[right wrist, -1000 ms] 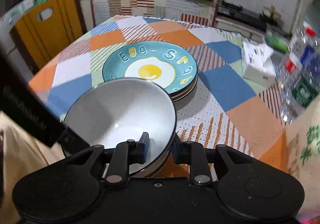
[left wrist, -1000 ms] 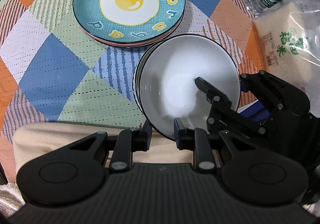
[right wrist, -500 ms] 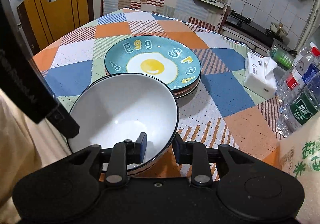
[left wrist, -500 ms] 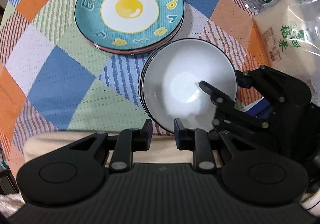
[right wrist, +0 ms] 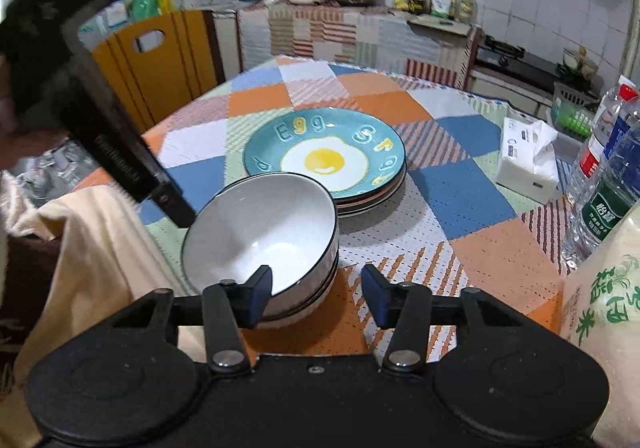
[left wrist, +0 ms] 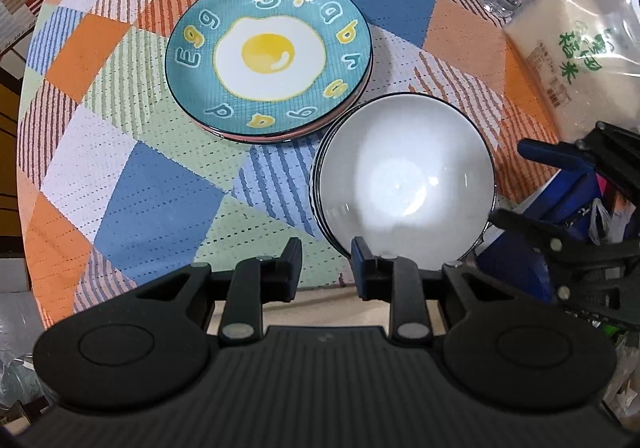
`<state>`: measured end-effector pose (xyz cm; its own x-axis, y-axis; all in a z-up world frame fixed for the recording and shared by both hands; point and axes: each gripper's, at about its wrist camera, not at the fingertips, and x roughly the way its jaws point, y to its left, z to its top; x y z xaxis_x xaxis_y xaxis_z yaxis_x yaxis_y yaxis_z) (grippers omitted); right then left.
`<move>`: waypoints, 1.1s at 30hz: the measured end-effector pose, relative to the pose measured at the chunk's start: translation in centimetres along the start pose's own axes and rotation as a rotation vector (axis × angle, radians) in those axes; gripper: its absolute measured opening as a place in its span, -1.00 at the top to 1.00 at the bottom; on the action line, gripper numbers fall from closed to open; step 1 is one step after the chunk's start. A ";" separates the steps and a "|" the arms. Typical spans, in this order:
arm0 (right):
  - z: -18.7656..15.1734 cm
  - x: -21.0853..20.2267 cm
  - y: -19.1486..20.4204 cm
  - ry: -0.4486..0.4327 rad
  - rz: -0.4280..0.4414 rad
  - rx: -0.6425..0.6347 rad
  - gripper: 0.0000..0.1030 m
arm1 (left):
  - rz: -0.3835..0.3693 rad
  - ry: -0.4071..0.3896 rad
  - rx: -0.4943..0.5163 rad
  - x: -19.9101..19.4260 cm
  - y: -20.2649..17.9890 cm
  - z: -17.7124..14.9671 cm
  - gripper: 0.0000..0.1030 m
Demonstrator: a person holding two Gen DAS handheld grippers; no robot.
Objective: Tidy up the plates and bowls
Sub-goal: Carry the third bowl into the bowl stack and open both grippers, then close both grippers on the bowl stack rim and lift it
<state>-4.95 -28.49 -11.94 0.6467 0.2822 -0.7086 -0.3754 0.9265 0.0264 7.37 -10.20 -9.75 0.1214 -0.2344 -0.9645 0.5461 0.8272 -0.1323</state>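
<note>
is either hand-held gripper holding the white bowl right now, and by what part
Nothing is held. The right hand-held gripper has just been opening, its jaws apart astride the white bowl rim. The left hand-held gripper is open and empty.

The right gripper (right wrist: 316, 296) has let go of the white bowl (right wrist: 264, 236): its jaws have just been opening, and the rim that was pinched between them now lies only beside the left finger, seemingly clear of both pads. It has also drawn back off the bowl toward the table's near edge. The left gripper (left wrist: 326, 268) has eased open slightly and no longer straddles the bowl's (left wrist: 404, 184) rim, which now sits just beyond its right finger.
</note>
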 end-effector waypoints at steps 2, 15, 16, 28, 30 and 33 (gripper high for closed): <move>-0.5 -0.4 0.2 -0.013 0.010 -0.031 -0.13 | -0.024 -0.011 0.008 -0.1 0.0 -0.1 0.50; -3.2 3.4 0.4 0.023 0.093 -0.035 -0.51 | -0.178 -0.170 0.021 1.5 2.3 -0.2 0.05; -3.4 4.1 0.5 0.033 0.094 -0.033 -0.51 | -0.190 -0.176 0.010 1.9 2.6 -0.2 0.04; -4.2 8.8 0.9 0.047 0.146 -0.031 -0.69 | -0.300 -0.192 -0.060 6.9 3.7 -0.4 -0.01; -4.2 9.3 0.9 0.042 0.167 -0.017 -0.69 | -0.301 -0.188 -0.063 7.4 3.6 -0.4 -0.01; -4.3 9.8 1.2 0.026 0.181 -0.022 -0.71 | -0.309 -0.201 -0.072 7.9 3.6 -0.4 -0.01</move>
<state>-1.92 -25.73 -21.90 0.5498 0.4373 -0.7116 -0.4991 0.8552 0.1399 9.95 -8.88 -17.90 0.1244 -0.5679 -0.8136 0.5233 0.7343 -0.4325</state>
